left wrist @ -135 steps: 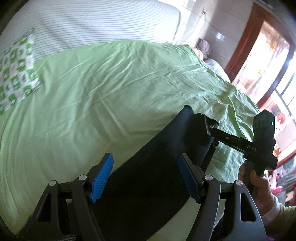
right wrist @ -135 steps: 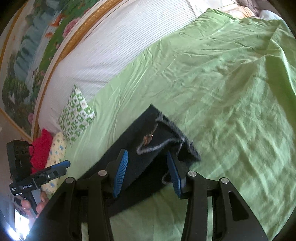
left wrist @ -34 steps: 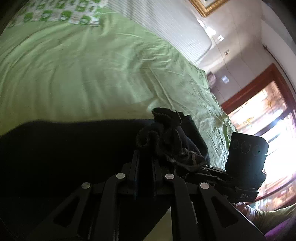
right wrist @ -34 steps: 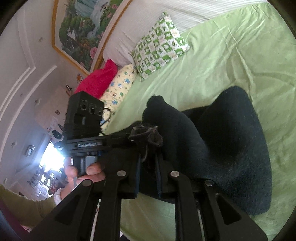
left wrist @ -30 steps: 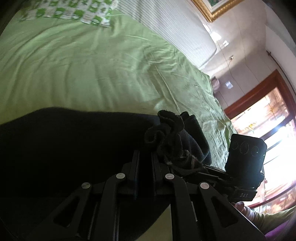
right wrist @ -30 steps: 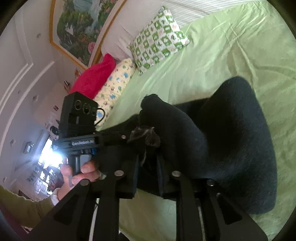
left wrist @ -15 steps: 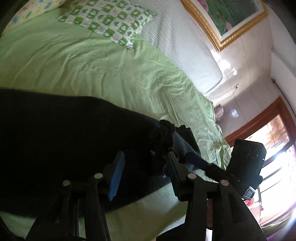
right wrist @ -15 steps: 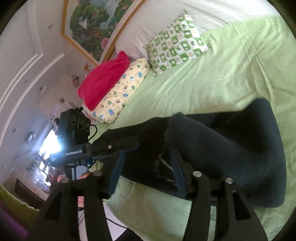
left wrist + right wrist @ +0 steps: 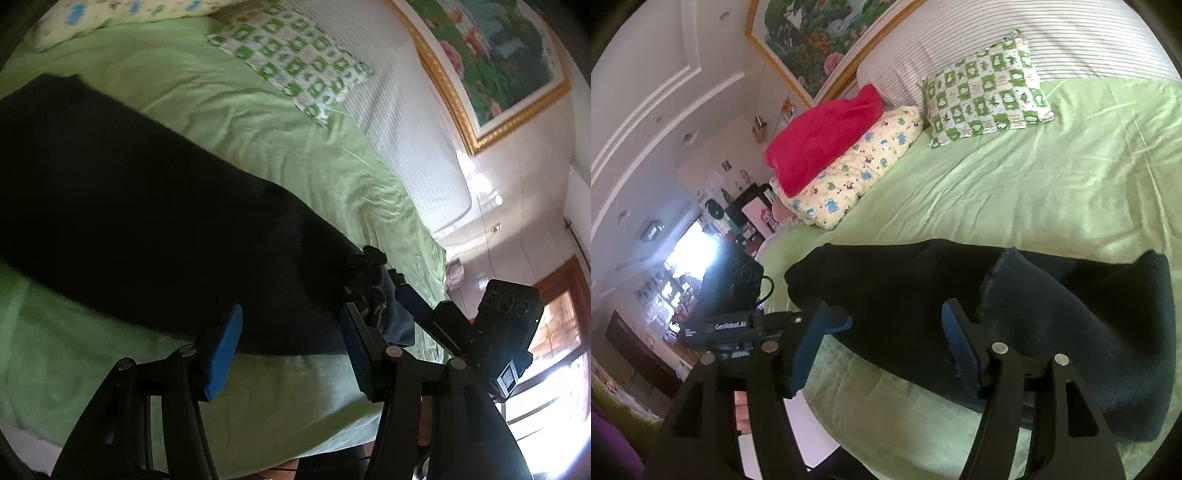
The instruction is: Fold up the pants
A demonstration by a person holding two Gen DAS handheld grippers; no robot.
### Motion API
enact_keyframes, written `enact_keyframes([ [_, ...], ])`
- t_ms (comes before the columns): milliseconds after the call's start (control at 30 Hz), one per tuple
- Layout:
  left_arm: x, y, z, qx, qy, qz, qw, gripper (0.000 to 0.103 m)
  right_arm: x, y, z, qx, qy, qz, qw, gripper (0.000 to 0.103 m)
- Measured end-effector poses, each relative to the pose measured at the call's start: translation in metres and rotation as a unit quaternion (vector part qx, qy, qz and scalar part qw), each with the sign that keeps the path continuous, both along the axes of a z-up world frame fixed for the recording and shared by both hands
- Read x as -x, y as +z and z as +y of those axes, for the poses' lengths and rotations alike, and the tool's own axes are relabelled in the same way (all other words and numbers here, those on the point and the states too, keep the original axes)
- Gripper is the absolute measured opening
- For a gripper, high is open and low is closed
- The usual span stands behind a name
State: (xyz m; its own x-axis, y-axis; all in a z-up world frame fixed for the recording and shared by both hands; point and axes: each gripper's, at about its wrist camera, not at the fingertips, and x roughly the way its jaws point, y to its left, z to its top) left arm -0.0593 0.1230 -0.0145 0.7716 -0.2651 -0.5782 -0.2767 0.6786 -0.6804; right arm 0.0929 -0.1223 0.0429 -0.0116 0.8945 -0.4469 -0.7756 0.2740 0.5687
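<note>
Dark pants lie flat on green bed; left tool and right tool both spread wide, holding nothing.

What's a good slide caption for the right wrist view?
Right gripper open above dark folded pants on a green bedsheet, left gripper alongside, pillows by the headboard.

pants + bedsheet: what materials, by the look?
Pants: dark, matte, slightly fuzzy fabric, likely knit or fleece; a frayed, fuzzy edge shows, with no sheen. Bedsheet: light green thin woven cloth, probably cotton or a blend; fine creases with a soft sheen.
</note>
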Motion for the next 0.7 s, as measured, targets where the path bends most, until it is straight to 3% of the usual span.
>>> enact_keyframes([
  [367, 0.063, 0.001, 0.038, 0.006, 0.092, 0.009, 0.9957, 0.060, 0.007, 0.008, 0.038, 0.005, 0.038, -0.003, 0.999, 0.067],
  [700, 0.101, -0.005, 0.079, 0.023, 0.183, 0.008, 0.9829, 0.066, 0.013, 0.014, 0.070, 0.017, 0.071, -0.013, 0.997, 0.071],
])
